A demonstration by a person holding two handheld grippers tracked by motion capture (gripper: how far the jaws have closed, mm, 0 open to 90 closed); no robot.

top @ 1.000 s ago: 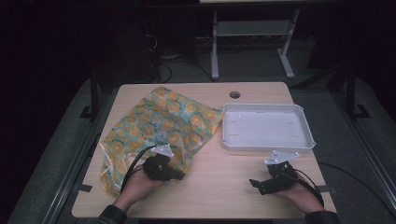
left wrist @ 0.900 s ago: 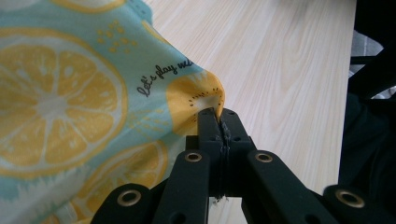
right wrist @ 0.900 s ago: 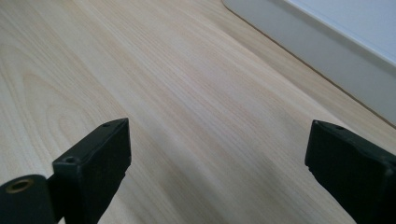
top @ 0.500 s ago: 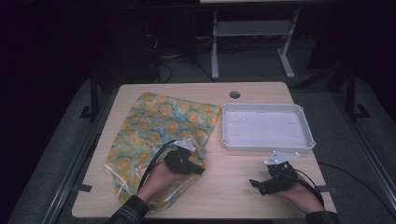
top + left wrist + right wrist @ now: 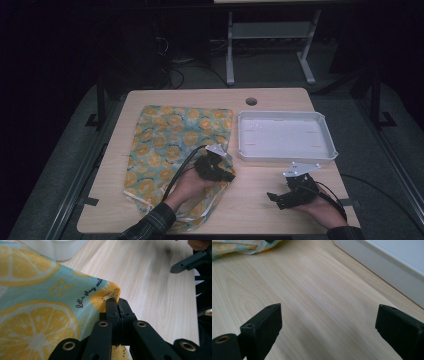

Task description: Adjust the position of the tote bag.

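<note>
Since a second ago my left hand-held gripper (image 5: 226,173) slides toward the right across the surface (image 5: 165,97), and the lemon-print cloth bag (image 5: 172,140) comes with it: its lower right corner, earlier bunched near the left edge, now sits drawn out closer to the middle. From the left gripper view I see the jaws pressed tight together on that corner of the bag (image 5: 50,305), the fabric pinched between the pads, a line of small printed script running up toward the grip. The rest of the bag lies flat on the left half of the surface, its drawstrings (image 5: 202,212) trailing near my left forearm at the front edge. My right hand-held gripper (image 5: 274,198) has not moved; it rests at the front right with its jaws spread wide over bare wood, holding nothing. A white tray (image 5: 247,150) stands just beyond it on the right half, its near wall close to both grippers and just right of the bag's edge. Behind the tray, a round cable hole (image 5: 251,101) pierces the surface.
</note>
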